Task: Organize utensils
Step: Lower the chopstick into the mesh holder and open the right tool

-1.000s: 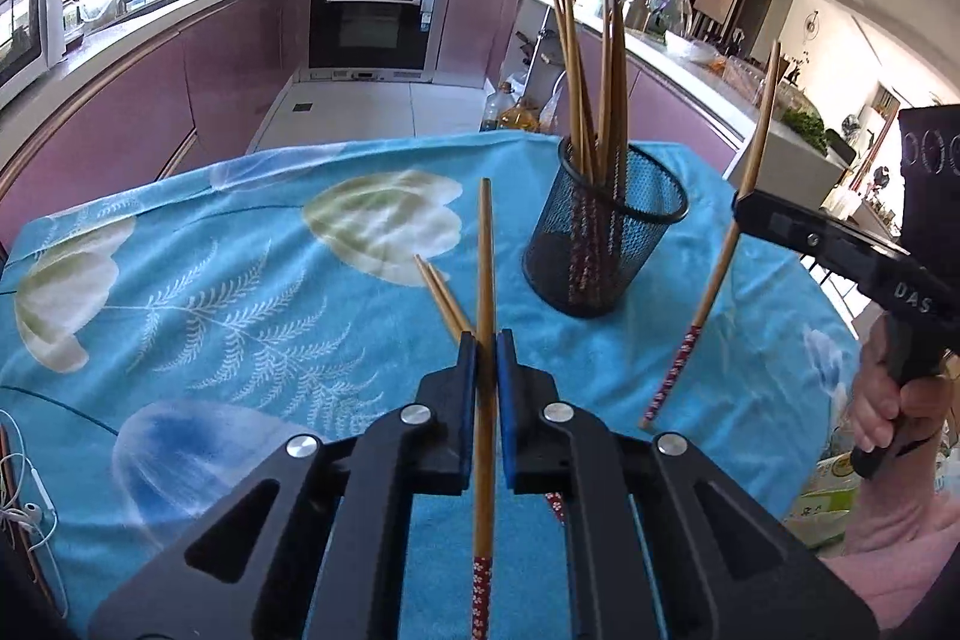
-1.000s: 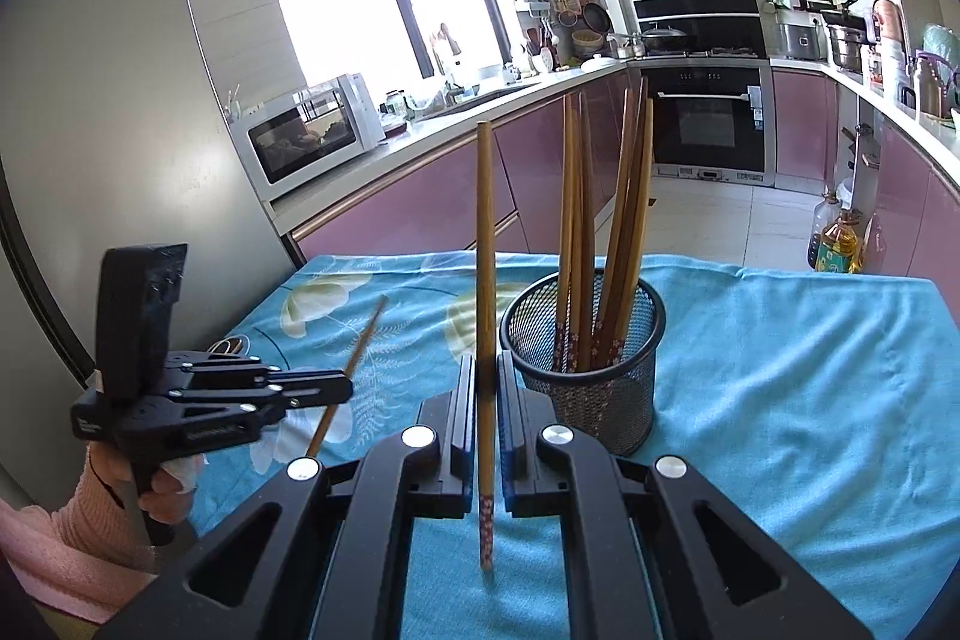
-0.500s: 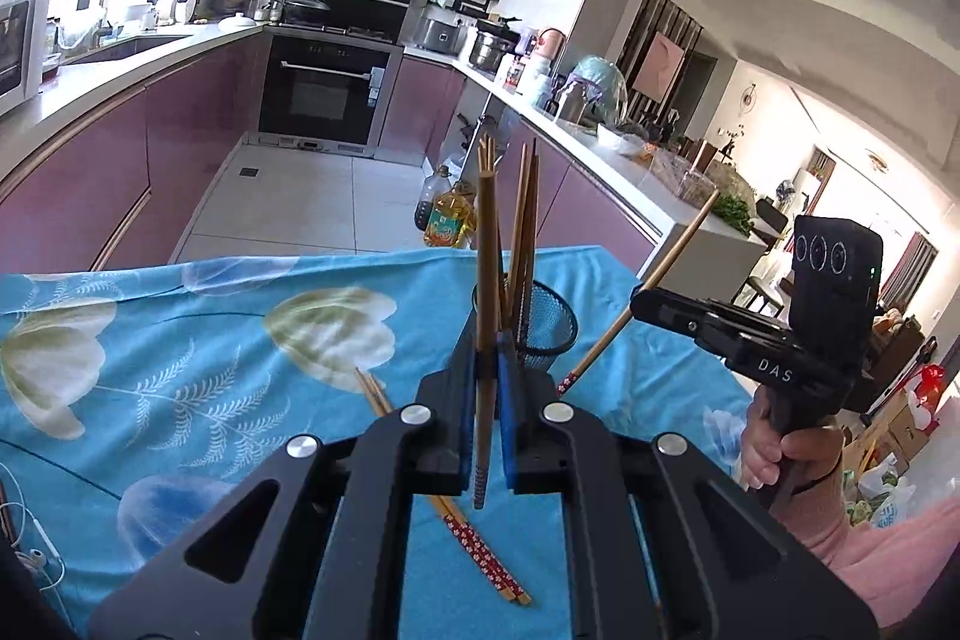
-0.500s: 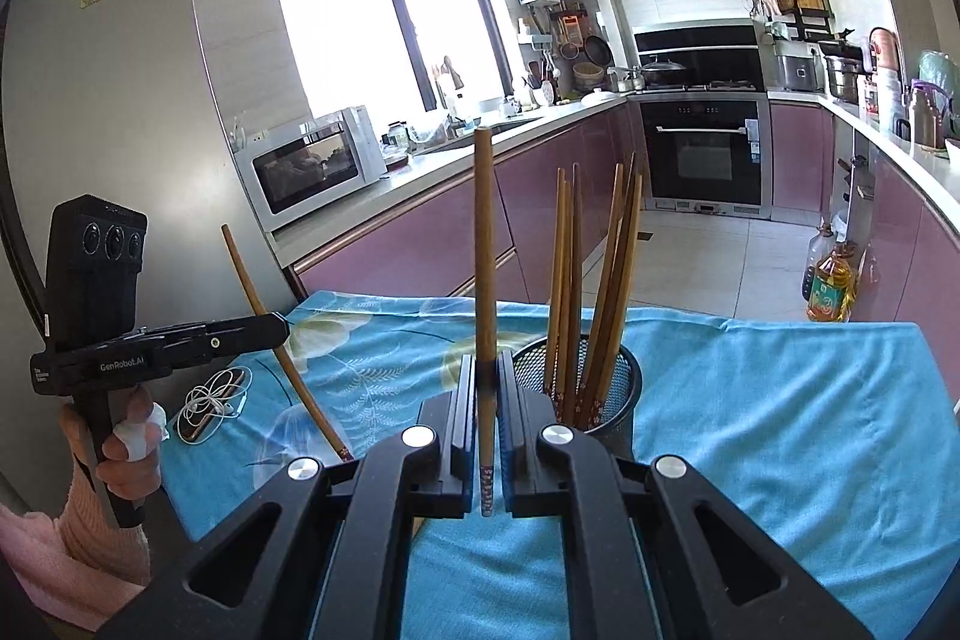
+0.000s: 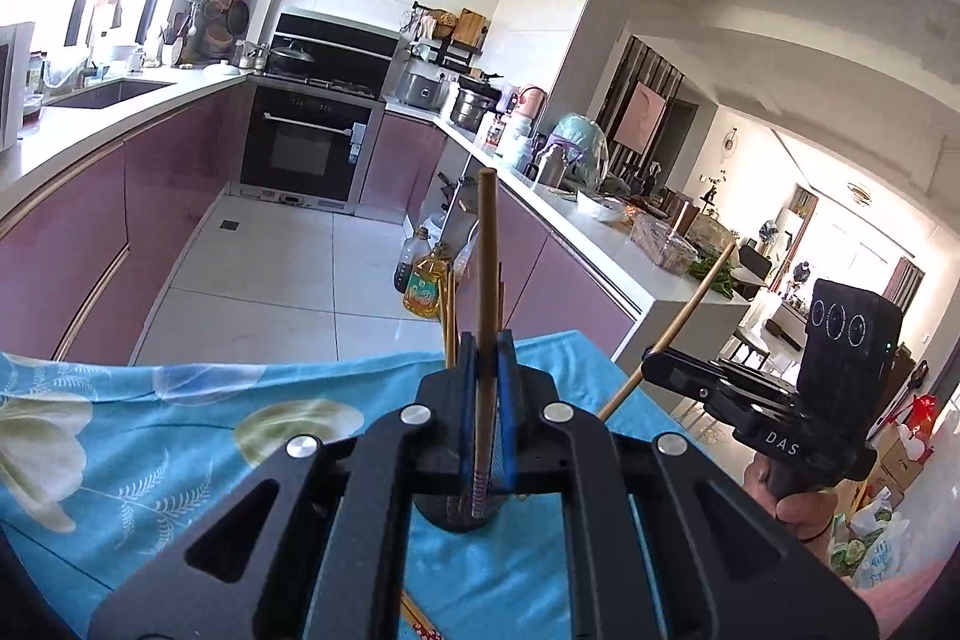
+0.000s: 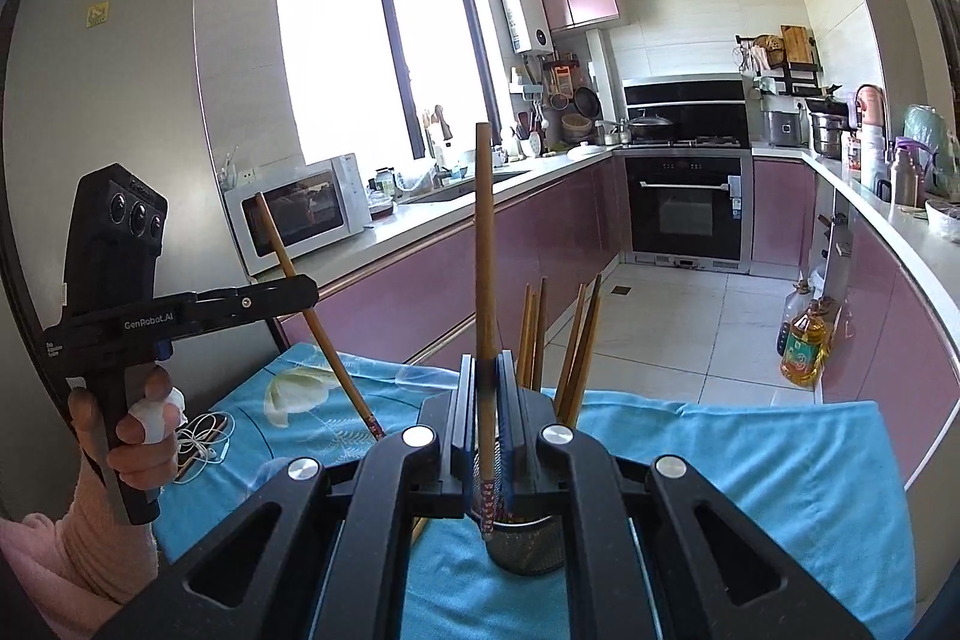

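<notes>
We hold both grippers raised, side by side, each angled slightly downward. Our left gripper (image 5: 485,358) has its jaws clamped together around a thin stick, as does our right gripper (image 6: 487,382). Our left hand (image 6: 135,430), one finger bandaged, and our right hand (image 5: 792,505) wrap the handles.
</notes>
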The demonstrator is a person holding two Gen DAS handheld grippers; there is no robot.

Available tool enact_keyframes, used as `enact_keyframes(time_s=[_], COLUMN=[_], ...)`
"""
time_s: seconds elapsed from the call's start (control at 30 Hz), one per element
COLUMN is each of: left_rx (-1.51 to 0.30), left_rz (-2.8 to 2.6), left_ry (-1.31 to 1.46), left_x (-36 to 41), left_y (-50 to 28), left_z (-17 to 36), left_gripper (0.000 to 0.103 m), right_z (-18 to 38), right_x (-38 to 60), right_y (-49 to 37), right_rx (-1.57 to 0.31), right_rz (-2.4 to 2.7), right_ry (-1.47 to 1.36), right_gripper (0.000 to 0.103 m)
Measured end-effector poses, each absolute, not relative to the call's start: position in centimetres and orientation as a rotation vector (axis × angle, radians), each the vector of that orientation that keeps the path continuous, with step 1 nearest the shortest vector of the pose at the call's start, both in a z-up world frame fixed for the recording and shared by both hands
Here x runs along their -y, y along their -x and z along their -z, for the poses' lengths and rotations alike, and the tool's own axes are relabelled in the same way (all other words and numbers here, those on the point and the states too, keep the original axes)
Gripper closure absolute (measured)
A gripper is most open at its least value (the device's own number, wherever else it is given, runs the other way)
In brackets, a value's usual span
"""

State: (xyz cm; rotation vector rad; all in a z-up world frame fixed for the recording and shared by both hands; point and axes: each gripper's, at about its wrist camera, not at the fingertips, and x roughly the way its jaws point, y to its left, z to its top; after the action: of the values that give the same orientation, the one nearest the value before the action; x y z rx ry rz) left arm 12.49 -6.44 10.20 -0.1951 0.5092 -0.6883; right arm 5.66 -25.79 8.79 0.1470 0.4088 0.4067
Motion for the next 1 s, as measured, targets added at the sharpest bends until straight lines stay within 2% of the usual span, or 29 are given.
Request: enact_keyframes(time_s=[0.2, 0.43, 1.0], left_rx=[-0.496, -0.544, -0.748], left_rz=[0.688, 0.661, 0.673], left_ry=[0.193, 0.135, -0.066], left_x=[7.9, 9.9, 14.2], left_y=[-13.8, -15.3, -17.8], left_z=[-11.3, -9.9, -4.7], left_gripper=[0.096, 0.096, 0.095], right_z=[-9.7, -8.7, -1.8], right_x=[26.6, 26.7, 25.8], right_y=[-6.6, -8.1, -13.0], right_rx=[-0.383, -0.400, -0.691], right_rz=[-0.389, -0.369, -0.385], right_ry=[-0.148, -0.157, -0.192], right_gripper=[0.097, 0.097, 0.097])
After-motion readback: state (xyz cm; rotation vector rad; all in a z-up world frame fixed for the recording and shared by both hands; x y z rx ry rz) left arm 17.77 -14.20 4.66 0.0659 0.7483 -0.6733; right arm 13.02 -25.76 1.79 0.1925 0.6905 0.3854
